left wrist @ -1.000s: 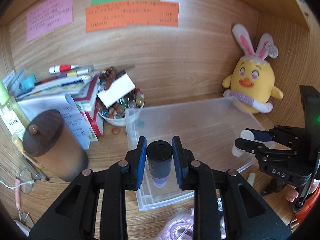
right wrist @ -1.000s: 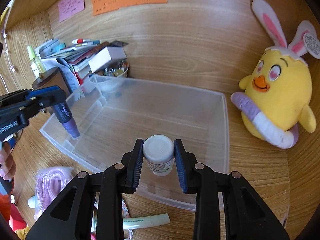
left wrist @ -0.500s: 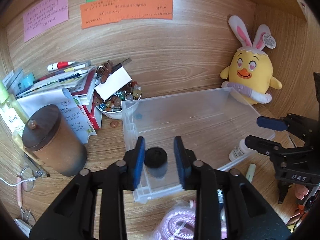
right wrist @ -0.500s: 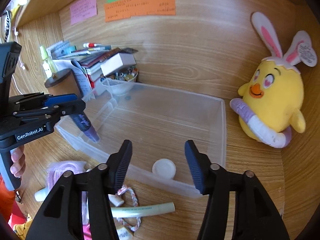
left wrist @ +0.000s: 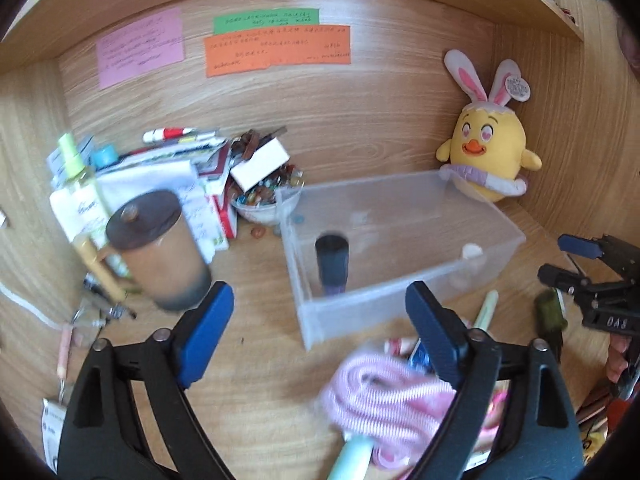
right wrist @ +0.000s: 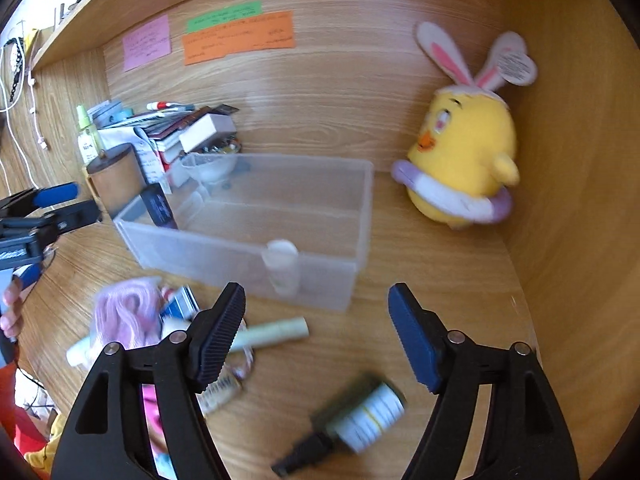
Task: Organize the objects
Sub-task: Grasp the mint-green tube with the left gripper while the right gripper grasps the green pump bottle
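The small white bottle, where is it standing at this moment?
The small white bottle stands upright inside the clear plastic bin, against its front wall; in the right wrist view it is left of centre, and the dark purple-tipped tube stands at the bin's far left corner.

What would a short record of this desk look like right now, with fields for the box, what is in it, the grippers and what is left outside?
box: clear plastic bin on the wooden desk
inside: dark purple tube standing; white bottle at the near wall
left gripper: open, holds nothing
right gripper: open, holds nothing
outside: pink cord, green tube, dark spray bottle
beside: yellow chick plush
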Tool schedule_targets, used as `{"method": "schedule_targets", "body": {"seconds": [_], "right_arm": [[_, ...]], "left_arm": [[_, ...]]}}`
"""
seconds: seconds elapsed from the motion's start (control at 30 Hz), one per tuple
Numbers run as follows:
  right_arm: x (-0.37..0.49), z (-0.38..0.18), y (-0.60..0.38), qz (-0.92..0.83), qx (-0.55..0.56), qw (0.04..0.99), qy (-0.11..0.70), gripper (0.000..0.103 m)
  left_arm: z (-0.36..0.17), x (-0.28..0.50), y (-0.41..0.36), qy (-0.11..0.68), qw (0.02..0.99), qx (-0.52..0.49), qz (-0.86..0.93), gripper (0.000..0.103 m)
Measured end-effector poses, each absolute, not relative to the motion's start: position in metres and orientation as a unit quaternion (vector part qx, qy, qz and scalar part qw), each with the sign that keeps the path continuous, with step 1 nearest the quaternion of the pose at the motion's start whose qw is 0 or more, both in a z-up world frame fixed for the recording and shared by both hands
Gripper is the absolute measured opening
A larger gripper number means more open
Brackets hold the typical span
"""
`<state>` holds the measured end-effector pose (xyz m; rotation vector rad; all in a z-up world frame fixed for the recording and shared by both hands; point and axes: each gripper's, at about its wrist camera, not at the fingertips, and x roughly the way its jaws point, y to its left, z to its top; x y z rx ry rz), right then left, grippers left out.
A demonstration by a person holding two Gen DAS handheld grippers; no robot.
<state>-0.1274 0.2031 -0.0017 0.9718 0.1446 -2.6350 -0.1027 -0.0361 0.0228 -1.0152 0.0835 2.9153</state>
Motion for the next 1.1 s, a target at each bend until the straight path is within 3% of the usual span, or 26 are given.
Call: {"method": "schedule_targets", "body": {"seconds": [0.17, 0.47, 0.53, 0.67, 0.77, 0.87, 0.97, 1.03, 1.1], "right_arm": [[-0.113, -0.017, 0.220, -0.926, 0.352, 0.134, 0.031, 0.077], [-0.111, -0.054, 0.228, -0.909, 0.397, 0.127, 0.004, 0.077], [-0.112, -0.057, 0.227, -0.907, 0.401, 0.128, 0.003, 0.074], [-0.115, -0.065, 0.223, -0.900, 0.413, 0.137, -0.005, 0.049], [-0.118, -0.070, 0.222, -0.896, 0.421, 0.140, -0.007, 0.038], [-0.117, -0.070, 0.220, -0.899, 0.416, 0.137, -0.002, 0.038], [-0.118, -0.071, 0.220, -0.900, 0.413, 0.137, -0.001, 0.038], [-0.118, -0.071, 0.220, -0.901, 0.412, 0.135, -0.001, 0.038], [-0.118, -0.071, 0.221, -0.902, 0.411, 0.133, -0.003, 0.038]], "left_arm": [[0.004, -0.073, -0.040, 0.035, 0.009, -0.346, 0.938, 0.092], [-0.040, -0.041, -0.053, 0.017, 0.011, -0.406, 0.914, 0.092], [-0.050, -0.036, -0.056, 0.012, 0.015, -0.417, 0.909, 0.092], [-0.065, -0.033, -0.060, 0.000, 0.027, -0.438, 0.898, 0.089], [-0.071, -0.034, -0.058, -0.006, 0.043, -0.449, 0.892, 0.077], [-0.074, -0.033, -0.051, 0.015, 0.041, -0.444, 0.895, 0.068], [-0.073, -0.032, -0.046, 0.020, 0.047, -0.437, 0.898, 0.050], [-0.072, -0.032, -0.045, 0.022, 0.049, -0.433, 0.900, 0.029], [-0.071, -0.031, -0.046, 0.023, 0.044, -0.430, 0.901, 0.025]]}}
